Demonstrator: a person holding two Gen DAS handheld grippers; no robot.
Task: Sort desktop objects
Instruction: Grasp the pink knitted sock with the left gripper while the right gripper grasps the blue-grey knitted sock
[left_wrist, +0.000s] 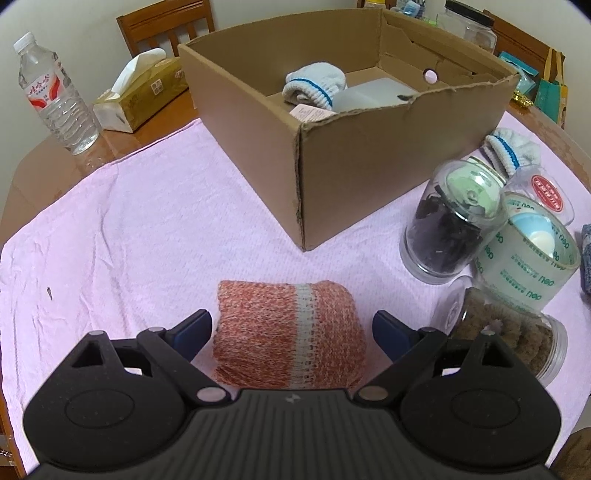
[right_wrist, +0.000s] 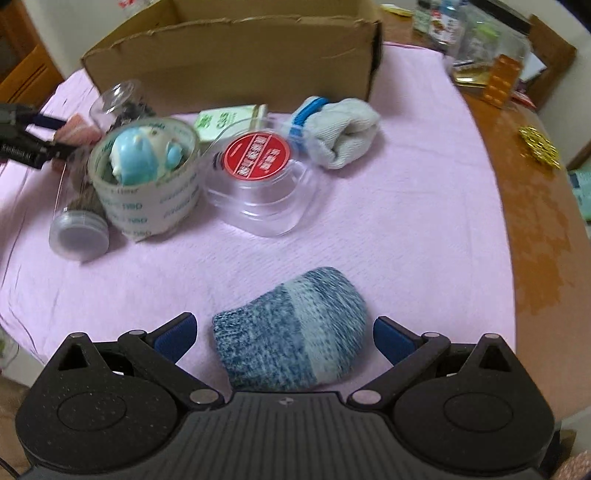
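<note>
Left claw (left_wrist: 291, 328) spread around orange sock (left_wrist: 290, 338); right claw (right_wrist: 286, 332) spread around blue sock (right_wrist: 291, 332).

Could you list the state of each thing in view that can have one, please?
Left gripper: open, straddling orange sock.
Right gripper: open, straddling blue sock.
Cardboard box: open-topped, holding a white sock.
Water bottle: upright, capped.
Tape roll: penguin toy inside.
</note>
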